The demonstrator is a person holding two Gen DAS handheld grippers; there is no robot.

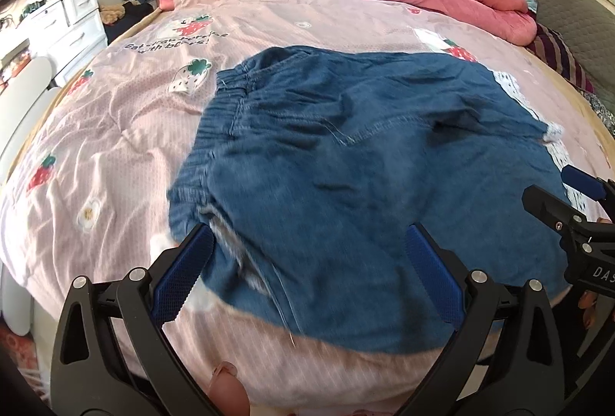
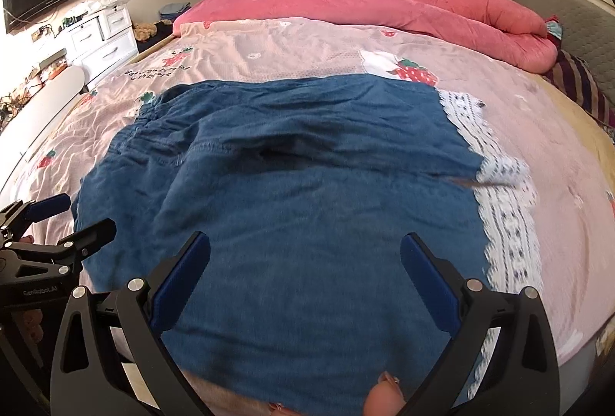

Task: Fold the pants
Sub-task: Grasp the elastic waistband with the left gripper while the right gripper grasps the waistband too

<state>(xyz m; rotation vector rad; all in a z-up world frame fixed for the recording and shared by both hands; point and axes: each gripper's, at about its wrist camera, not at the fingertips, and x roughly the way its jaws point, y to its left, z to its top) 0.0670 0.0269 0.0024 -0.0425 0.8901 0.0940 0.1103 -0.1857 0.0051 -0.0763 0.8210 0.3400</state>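
Left tongs (image 1: 309, 272) and right tongs (image 2: 305, 277) both spread wide, empty, poised over the near hem, likely to pinch it for a fold. Pants (image 2: 307, 185) lie flat mid-bed (image 2: 269, 58), waistband at 10 o'clock, lace cuffs (image 2: 507, 216) at 3 o'clock; pink quilt (image 2: 365, 5) at 12 o'clock.

My left gripper (image 1: 309, 262) hangs low with its blue-padded fingers (image 1: 184, 274) spread wide — nothing between them. My right gripper (image 2: 305, 272) sits just beside it, fingers (image 2: 430, 285) equally wide apart and holding nothing — both point forward, side by side.
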